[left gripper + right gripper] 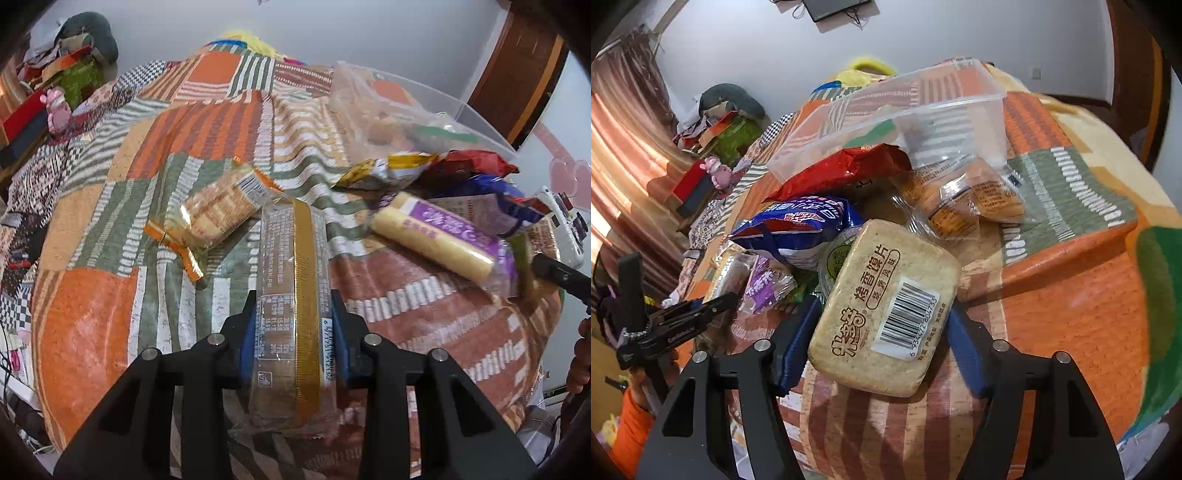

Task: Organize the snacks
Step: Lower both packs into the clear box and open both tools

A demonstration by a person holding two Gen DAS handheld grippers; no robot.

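Patchwork bedspread in orange, green and striped squares covers the bed; grey wall behind, curtains at far left in the right wrist view.

Left to right, left wrist view: a clear pack of wafer biscuits with orange ends lies on the spread, just left of and beyond the claw tips. Left gripper is clamped on a long clear-wrapped snack pack with a gold strip; blue pads press both long sides, and the pack runs out past the fingertips away from the camera. Right of it, apart, a yellow roll in a purple wrapper lies at the near edge of the heap. Beyond that, a yellow-and-white bag, then a clear plastic tub at far right.

Right wrist view: the other gripper shows at the left edge. Blue bag and red bag pile up left of centre. Right gripper holds a flat beige toasted-bun-slice pack, barcode up, between its fingers; left pad touches the pack's edge, right pad sits at its side, so gripping. Beyond it, a clear pack of orange-brown pastries; the tub lies tipped at the far end.
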